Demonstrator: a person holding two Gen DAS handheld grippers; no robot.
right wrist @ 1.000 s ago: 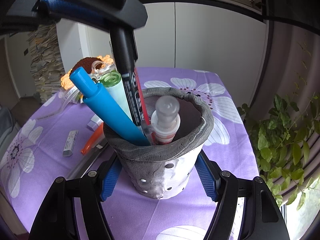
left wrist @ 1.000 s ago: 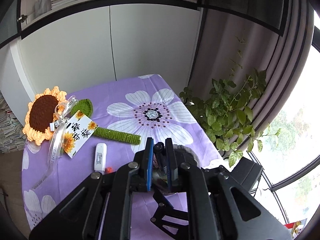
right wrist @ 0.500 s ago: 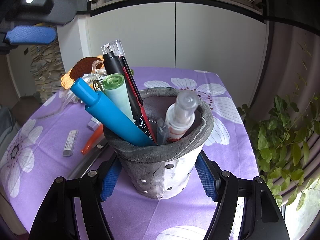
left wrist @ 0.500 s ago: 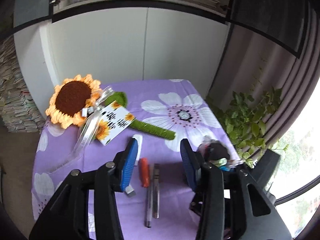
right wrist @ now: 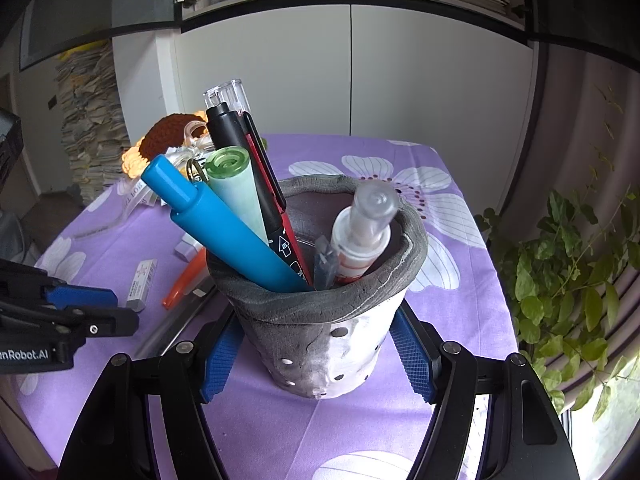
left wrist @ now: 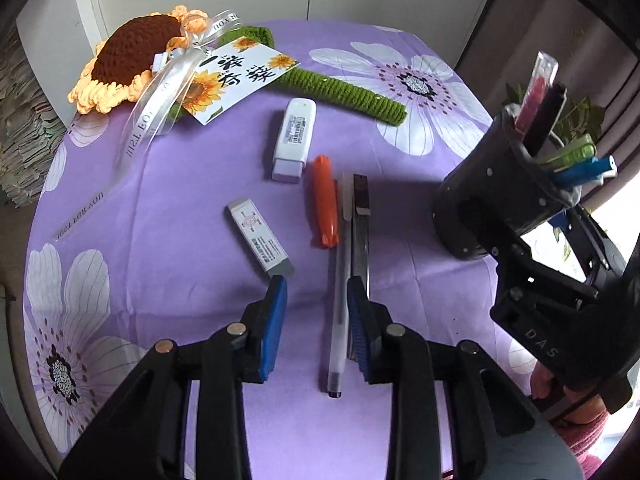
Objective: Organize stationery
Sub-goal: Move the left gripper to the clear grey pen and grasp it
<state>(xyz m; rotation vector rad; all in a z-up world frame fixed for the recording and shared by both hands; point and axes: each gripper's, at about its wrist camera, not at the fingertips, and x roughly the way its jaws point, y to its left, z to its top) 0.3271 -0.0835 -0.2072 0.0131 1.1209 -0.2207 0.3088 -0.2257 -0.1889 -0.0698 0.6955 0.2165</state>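
Closing over the purple cloth [left wrist: 168,208], the left gripper [left wrist: 316,320] has its blue pads set either side of a clear pen [left wrist: 338,304]; the pads do not press on it, and the pen lies flat between them, its tip toward the camera. Just right of the pen, touching along its length, lies a dark ruler [left wrist: 360,232]. An orange cutter [left wrist: 325,200] rests beside the pen's far end. Left of these a grey eraser [left wrist: 260,240] lies at a slant, its near end just beyond the left pad. Farther off sits a white eraser [left wrist: 294,138], and past it a crochet sunflower [left wrist: 132,56] with a green stem, ribbon and card.

The right gripper [right wrist: 316,356] is clamped on a grey pot [right wrist: 332,328], its pads pressed on both sides of the pot's wall. The pot stands on the cloth near the right edge of the table. Inside it lean a blue marker [right wrist: 224,228], a green tube [right wrist: 236,192], a black-and-red pen [right wrist: 256,184] and a small clear-capped bottle [right wrist: 364,232]. Behind are white cupboards [right wrist: 360,72] and, at right, a leafy plant [right wrist: 568,264].
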